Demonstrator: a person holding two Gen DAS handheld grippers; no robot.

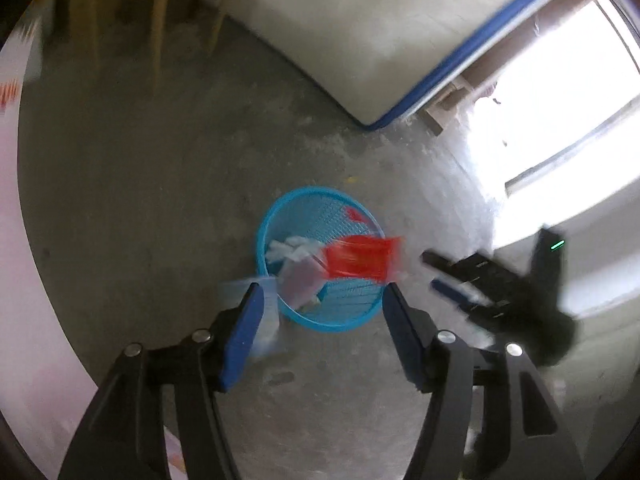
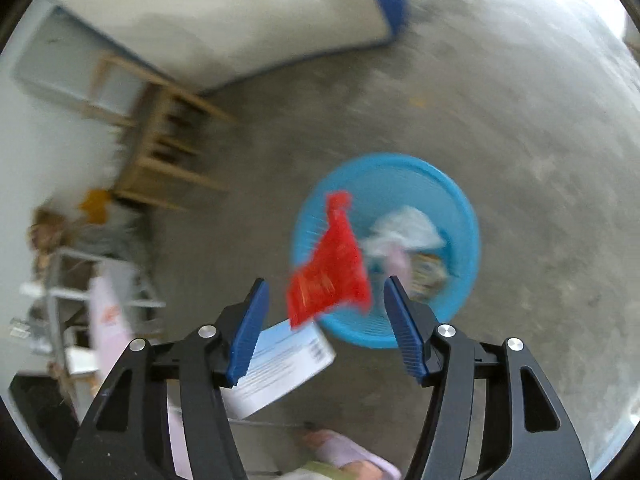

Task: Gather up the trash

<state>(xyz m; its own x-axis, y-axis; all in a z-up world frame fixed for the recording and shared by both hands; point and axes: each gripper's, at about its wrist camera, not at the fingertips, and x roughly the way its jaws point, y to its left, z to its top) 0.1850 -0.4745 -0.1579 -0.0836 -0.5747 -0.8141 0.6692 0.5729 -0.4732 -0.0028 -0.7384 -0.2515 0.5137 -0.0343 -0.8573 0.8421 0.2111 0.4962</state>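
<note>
Both wrist views look steeply down from above at the blue basket (image 1: 320,258) (image 2: 386,250) on the floor, the left from one side, the right from another; both share the mattress (image 1: 340,40) (image 2: 220,20) beyond the basket.

Motion blur smears the red wrapper (image 2: 326,276) and basket (image 2: 464,216) contents.

We held the left claw (image 1: 320,300) wide apart, nothing pressed between its blue pads (image 1: 244,336). Just beyond it stood the blue mesh basket (image 1: 276,208) on the concrete floor (image 1: 160,200), white crumpled paper (image 1: 294,250) inside. A red wrapper (image 1: 360,258) blurred above the basket's near side. The right claw (image 1: 460,280) hung to the right, motion-smeared. A clear plastic piece (image 1: 268,320) lay against the left pad.
</note>
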